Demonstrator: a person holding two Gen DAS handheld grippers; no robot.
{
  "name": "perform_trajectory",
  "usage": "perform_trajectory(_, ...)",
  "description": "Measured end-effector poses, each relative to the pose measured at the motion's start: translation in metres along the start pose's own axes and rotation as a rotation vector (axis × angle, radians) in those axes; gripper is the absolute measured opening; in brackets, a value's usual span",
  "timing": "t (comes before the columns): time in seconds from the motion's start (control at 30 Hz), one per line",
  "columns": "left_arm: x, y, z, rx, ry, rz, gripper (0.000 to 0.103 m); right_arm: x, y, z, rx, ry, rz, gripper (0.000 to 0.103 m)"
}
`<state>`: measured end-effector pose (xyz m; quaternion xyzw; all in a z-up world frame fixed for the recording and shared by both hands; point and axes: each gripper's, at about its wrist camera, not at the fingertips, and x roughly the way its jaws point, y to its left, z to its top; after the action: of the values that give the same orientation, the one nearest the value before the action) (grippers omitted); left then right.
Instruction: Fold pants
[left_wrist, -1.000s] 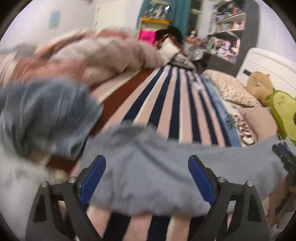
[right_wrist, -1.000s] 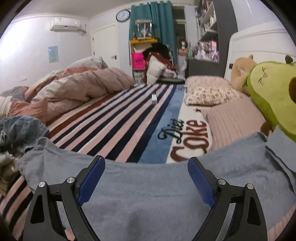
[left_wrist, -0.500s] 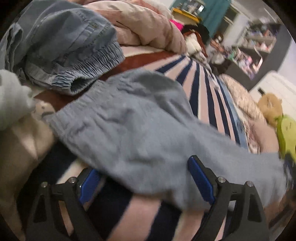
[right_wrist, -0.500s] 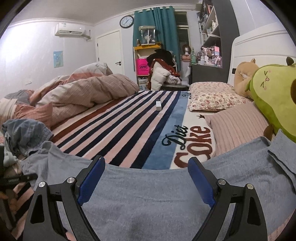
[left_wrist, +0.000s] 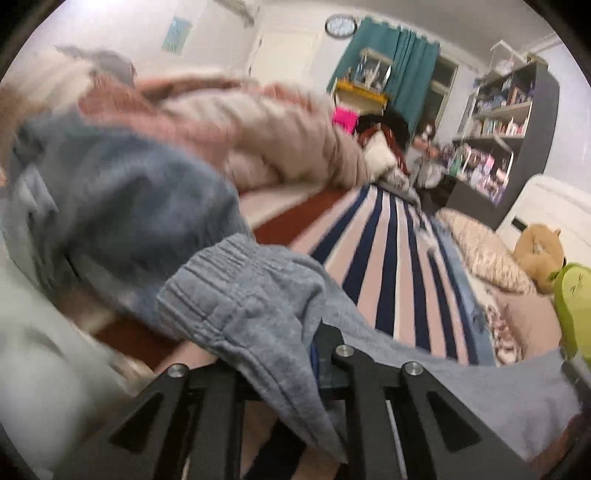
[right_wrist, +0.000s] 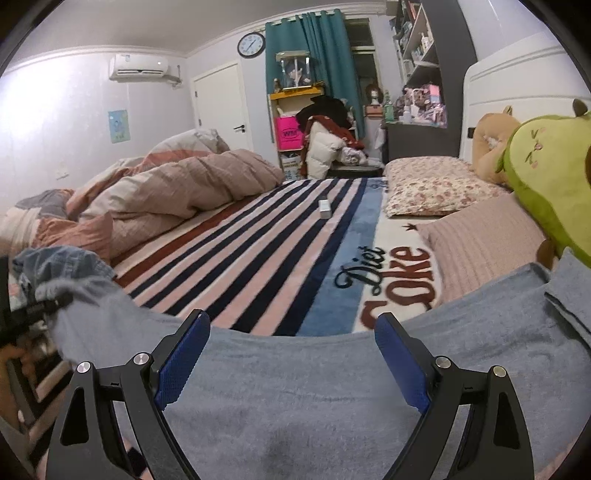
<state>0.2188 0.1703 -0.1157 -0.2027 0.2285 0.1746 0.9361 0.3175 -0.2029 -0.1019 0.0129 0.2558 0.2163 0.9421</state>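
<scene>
Beyond the grey pants, blanket lettering apparently reads "Diet Coke".

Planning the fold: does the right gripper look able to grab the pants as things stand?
Probably yes. The right gripper hangs open over the grey pants, cloth spread between its fingers, nothing in the way. The left gripper is closing on the waistband.

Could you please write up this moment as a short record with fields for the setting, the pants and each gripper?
setting: bed with a striped blanket
pants: grey pants spread across the blanket's near edge
left gripper: left gripper jaws closing on the pants' waistband, cloth bunched between them
right gripper: right gripper open, jaws wide over the pants, gripping nothing
clutter: denim garment beside the waistband; duvet behind it
</scene>
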Motion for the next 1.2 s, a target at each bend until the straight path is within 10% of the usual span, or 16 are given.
perform_trajectory(0.37,-0.077,0.053,0.09,0.043,-0.243,0.441,0.009,0.015,0.039,-0.007,0.046,0.095,0.35,0.089)
perform_trajectory(0.73,-0.041,-0.074,0.044,0.363,-0.057,0.024,0.009,0.012,0.021,-0.005,0.104,0.082,0.316,0.089)
perform_trajectory(0.97,0.003,-0.158,-0.052,0.49,0.207,-0.253,0.009,0.014,0.009,-0.003,0.133,0.087,0.291,0.089)
perform_trajectory(1.1,0.016,-0.178,-0.097,0.577,0.322,-0.269,0.009,0.016,0.006,-0.004,0.143,0.095,0.286,0.089)
perform_trajectory(1.2,0.024,-0.181,-0.117,0.592,0.414,-0.306,0.033,0.018,0.005,-0.005,0.142,0.104,0.272,0.089)
